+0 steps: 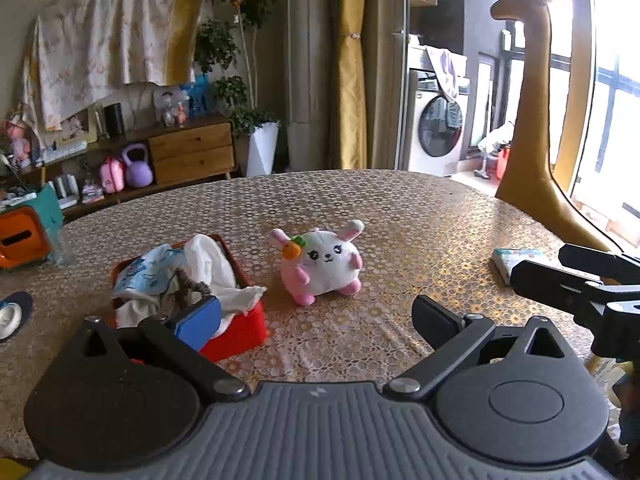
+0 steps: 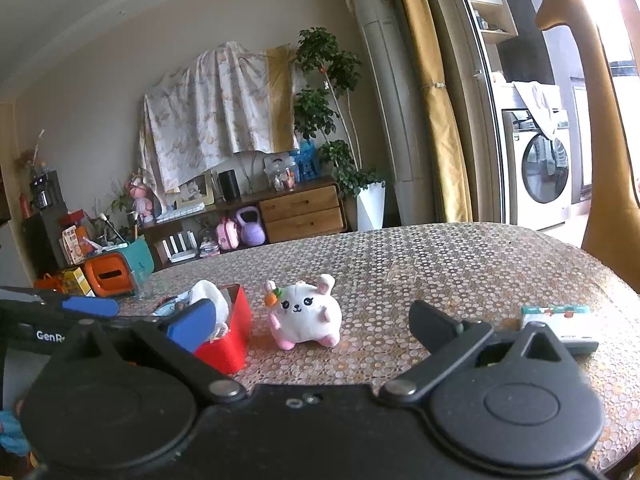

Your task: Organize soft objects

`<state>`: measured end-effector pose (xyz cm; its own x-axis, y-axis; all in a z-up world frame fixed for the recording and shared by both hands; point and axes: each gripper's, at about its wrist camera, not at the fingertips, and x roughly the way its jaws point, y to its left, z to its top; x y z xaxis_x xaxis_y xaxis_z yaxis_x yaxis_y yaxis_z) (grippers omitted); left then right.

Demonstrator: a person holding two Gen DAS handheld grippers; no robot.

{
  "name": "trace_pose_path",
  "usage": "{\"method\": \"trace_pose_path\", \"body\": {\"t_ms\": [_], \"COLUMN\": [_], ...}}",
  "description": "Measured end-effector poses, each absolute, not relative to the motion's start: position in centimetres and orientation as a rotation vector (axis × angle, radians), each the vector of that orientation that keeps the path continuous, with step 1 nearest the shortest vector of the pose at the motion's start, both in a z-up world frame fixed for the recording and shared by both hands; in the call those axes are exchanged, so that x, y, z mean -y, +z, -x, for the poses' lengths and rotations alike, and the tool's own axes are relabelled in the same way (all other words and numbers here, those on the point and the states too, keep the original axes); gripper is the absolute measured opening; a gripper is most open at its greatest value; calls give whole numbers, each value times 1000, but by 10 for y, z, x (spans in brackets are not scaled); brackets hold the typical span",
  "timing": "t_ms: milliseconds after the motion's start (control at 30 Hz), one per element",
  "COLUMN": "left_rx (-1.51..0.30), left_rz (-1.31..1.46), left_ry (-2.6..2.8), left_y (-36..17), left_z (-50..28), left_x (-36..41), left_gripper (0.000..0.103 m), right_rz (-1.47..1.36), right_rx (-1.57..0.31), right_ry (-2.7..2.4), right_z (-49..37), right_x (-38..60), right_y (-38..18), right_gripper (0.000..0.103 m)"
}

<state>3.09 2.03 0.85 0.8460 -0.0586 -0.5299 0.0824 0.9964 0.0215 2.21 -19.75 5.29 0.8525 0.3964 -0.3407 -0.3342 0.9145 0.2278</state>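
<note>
Living-room clutter fills the back: a draped sheet over something on the wall, a low sideboard, a washer by the bright window. Nearer, the table point(image 1: 420, 216) with its patterned cloth carries everything that matters.

Largest on it is the red bin point(image 1: 240, 332), toward the left edge, already stuffed with white and printed cloths point(image 1: 208, 264) that spill over its rim; I judge it the collecting spot for soft things. Just beside it, toward the table's middle, sits the bunny point(image 1: 324, 266), upright and facing the cameras, apart from the bin and not yet stowed (likely the next pick). A small packet point(image 1: 516, 260) lies near the right edge.

The left gripper point(image 1: 316, 316) and the right gripper point(image 2: 312, 324) both hover short of the bunny with jaws spread wide and nothing between them, presumably ready to close on it.

What the bin holds under the cloths is hidden, its near wall is cut by the blue finger pad, and the packet's print is too small to read.
</note>
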Motion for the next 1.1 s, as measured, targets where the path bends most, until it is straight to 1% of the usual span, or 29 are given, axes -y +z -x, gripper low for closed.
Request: {"method": "trace_pose_path", "body": {"t_ms": [1100], "left_rx": [-489], "left_rz": [-33], "left_ry": [-71], "left_y": [18], "left_z": [-13], "left_x": [-27], "left_gripper": [102], "right_rz": [-152], "right_rx": [-411], "right_ry": [400], "right_z": [-20], "right_x": [186], "right_y": [55], "right_gripper": [103]}}
